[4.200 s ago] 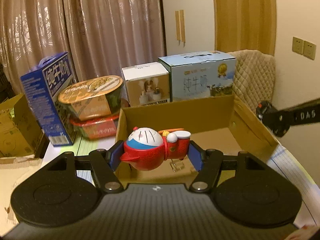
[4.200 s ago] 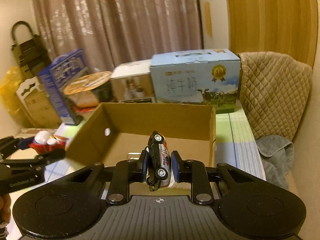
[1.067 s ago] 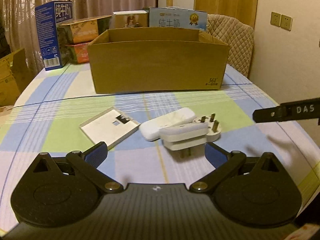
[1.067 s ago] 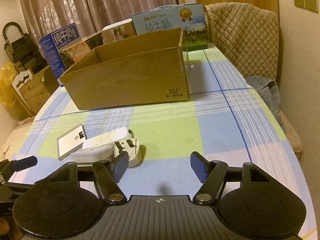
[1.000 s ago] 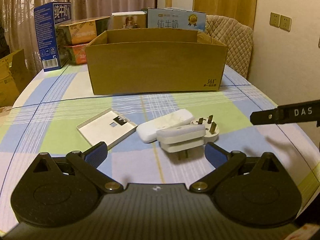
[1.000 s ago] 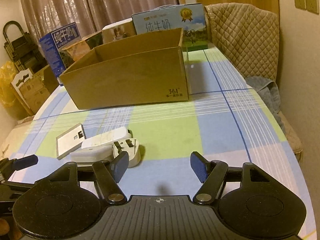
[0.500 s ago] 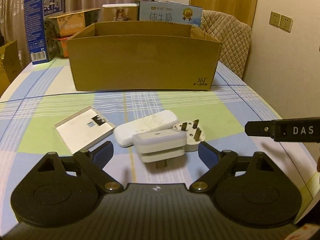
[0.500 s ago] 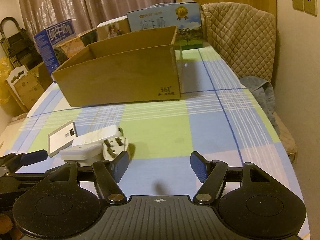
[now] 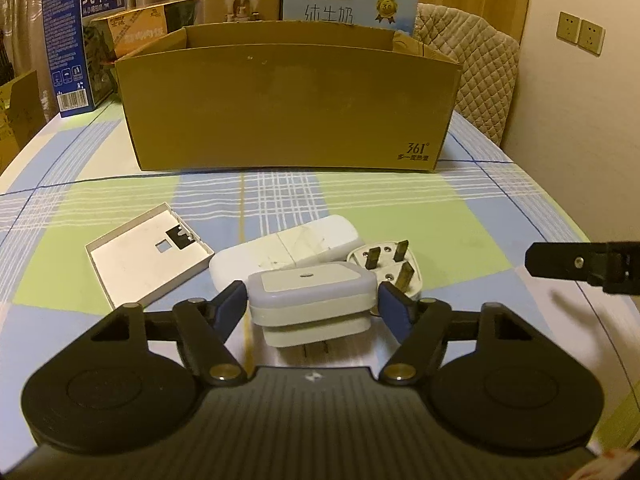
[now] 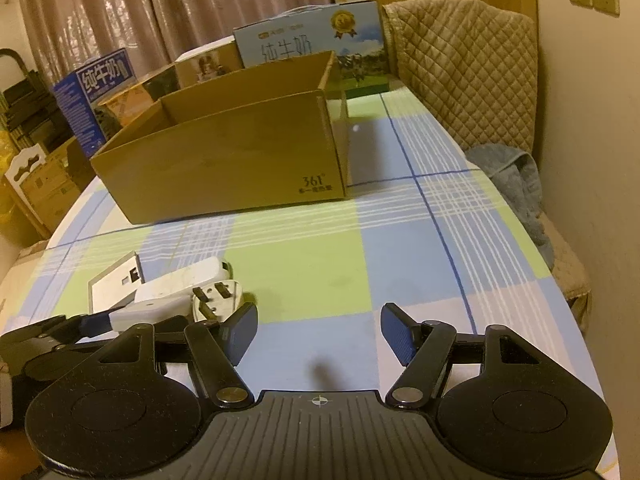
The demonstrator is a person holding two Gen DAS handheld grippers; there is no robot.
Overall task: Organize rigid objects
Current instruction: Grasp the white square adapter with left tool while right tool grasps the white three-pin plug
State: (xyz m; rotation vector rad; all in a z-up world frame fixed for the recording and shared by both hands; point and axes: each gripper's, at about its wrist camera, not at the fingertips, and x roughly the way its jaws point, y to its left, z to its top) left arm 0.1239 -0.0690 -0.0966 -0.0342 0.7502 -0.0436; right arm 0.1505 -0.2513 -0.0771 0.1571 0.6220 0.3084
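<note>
Closing: my left claw [image 9: 312, 306] narrowed around the white adapter [image 9: 310, 300], pads not yet pressing.
Right claw [image 10: 318, 330]: open, empty.
Next: I judged clamp, lift into cardboard box [image 9: 288, 112].

The cardboard box [image 9: 288, 108] hides its own contents behind its front wall. The white adapter [image 9: 312, 304] covers part of the three-pin plug [image 9: 394, 270]. Small print on the blue carton [image 9: 76, 40] is unreadable.
</note>
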